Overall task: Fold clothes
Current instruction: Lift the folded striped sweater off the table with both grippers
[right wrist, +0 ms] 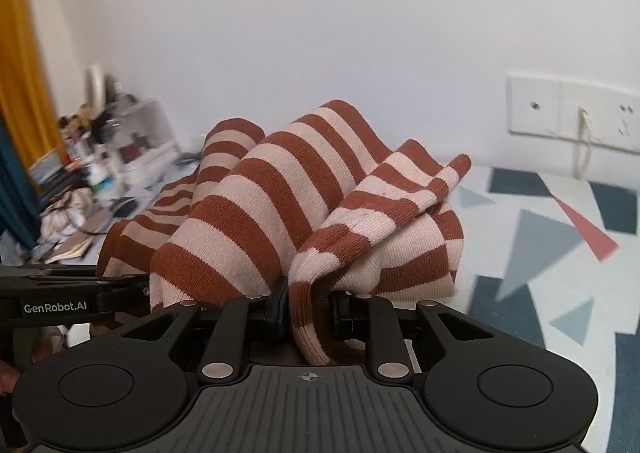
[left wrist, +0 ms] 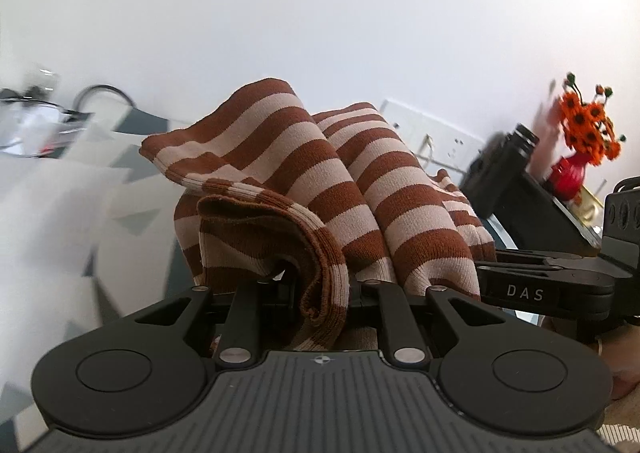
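A brown-and-cream striped knit garment [left wrist: 320, 181] hangs bunched in front of both cameras, lifted off the patterned tablecloth. My left gripper [left wrist: 320, 285] is shut on a ribbed hem edge of it; the fabric drapes over the jaws and hides the fingertips. In the right wrist view the same striped garment [right wrist: 272, 197] rises in folds, and my right gripper [right wrist: 308, 301] is shut on another edge, with cloth pinched between the black pads [right wrist: 280, 305]. The right gripper's body [left wrist: 548, 285] shows at the left view's right edge, close beside.
A tablecloth [right wrist: 540, 237] with grey, navy and red shapes covers the table. A wall socket plate [right wrist: 568, 109] with a cord is behind. Orange flowers in a red vase [left wrist: 588, 133] and a black box [left wrist: 516, 173] stand right; cluttered items [right wrist: 100, 165] lie left.
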Action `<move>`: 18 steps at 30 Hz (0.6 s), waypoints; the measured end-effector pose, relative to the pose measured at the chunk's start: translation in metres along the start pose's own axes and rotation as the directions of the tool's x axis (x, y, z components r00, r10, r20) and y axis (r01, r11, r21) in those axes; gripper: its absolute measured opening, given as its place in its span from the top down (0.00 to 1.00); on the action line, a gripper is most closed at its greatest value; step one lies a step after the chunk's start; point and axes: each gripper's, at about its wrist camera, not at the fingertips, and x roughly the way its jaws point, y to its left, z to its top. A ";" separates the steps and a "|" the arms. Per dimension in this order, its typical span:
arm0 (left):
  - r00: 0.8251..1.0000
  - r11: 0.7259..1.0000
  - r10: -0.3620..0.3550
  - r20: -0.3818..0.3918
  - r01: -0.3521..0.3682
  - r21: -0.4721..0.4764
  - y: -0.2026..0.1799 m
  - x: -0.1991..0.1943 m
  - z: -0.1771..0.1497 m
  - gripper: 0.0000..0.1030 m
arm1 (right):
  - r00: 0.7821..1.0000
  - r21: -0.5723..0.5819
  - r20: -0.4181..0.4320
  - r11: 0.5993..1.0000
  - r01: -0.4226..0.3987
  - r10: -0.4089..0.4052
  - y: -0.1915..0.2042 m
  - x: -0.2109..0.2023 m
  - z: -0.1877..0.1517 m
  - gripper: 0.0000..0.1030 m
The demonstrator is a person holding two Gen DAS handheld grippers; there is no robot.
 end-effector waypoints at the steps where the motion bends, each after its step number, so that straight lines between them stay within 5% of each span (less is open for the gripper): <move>1: 1.000 1.000 0.013 0.012 -0.013 -0.008 0.001 -0.010 -0.002 0.83 | 1.000 -0.005 -0.002 1.000 -0.015 0.015 0.007 -0.003 0.002 0.81; 7: 0.992 0.994 0.083 0.093 -0.076 -0.077 0.031 -0.075 -0.014 0.83 | 0.995 -0.100 -0.009 0.990 -0.104 0.104 0.073 -0.011 0.011 0.81; 18: 0.959 0.967 0.219 0.178 -0.190 -0.170 0.152 -0.233 -0.061 0.83 | 0.972 -0.244 -0.051 0.941 -0.236 0.230 0.254 0.003 -0.006 0.81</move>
